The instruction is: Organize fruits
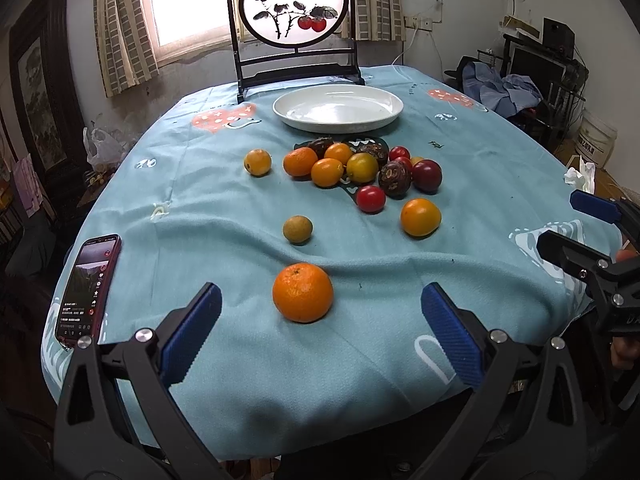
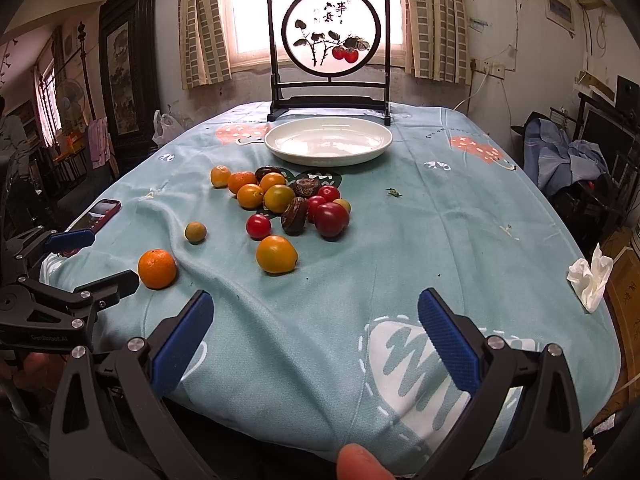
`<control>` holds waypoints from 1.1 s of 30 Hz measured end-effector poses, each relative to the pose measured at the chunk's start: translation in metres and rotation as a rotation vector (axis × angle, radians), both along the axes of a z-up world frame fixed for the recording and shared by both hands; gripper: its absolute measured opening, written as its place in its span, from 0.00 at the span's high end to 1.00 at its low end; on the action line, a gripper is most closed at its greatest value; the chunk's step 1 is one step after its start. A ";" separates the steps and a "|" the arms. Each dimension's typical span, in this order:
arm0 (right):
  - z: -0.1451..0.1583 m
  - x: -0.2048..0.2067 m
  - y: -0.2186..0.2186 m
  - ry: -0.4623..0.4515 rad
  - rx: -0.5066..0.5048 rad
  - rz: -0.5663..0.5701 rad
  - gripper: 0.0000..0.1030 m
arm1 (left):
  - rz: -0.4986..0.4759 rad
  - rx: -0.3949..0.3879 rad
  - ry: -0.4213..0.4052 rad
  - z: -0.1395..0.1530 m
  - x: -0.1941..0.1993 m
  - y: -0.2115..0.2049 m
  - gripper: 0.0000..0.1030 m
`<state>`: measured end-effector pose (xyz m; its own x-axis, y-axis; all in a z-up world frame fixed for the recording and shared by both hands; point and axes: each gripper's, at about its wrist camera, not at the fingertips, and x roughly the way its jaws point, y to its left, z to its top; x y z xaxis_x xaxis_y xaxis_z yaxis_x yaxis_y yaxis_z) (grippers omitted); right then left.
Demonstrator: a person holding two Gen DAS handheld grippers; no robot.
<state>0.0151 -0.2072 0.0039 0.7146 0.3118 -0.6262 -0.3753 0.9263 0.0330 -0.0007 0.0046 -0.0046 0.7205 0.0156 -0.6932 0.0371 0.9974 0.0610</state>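
Teal cloth: the tablecloth [image 1: 224, 208] covers the whole table, wrinkled near me.
White plate: the plate [image 2: 328, 140] sits at the far side, nothing in it.
Fruit pile: I see the cluster of fruits [image 1: 360, 168] heaped just in front of the plate.
Lone orange: the orange [image 1: 303, 292] lies apart, nearest my left gripper [image 1: 320, 320].
Left tool: jaws wide apart, holding nothing.
Right tool: my right gripper [image 2: 316, 328] is spread too, over bare cloth.
Phone: the phone [image 1: 89, 284] rests at the left edge.

backlit by blown-out window [image 2: 276, 8], glare on plate [image 1: 338, 108], sharp focus, fisheye-bent dark corners
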 end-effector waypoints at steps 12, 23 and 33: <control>-0.003 0.004 -0.002 0.005 0.002 0.003 0.01 | 0.000 -0.001 0.001 0.000 0.000 0.001 0.02; -0.003 0.003 0.000 0.007 0.001 0.005 0.01 | 0.000 -0.001 0.002 -0.001 0.000 0.001 0.02; -0.005 0.002 0.004 0.009 0.000 0.023 0.01 | 0.000 0.001 0.006 -0.005 0.001 0.000 0.02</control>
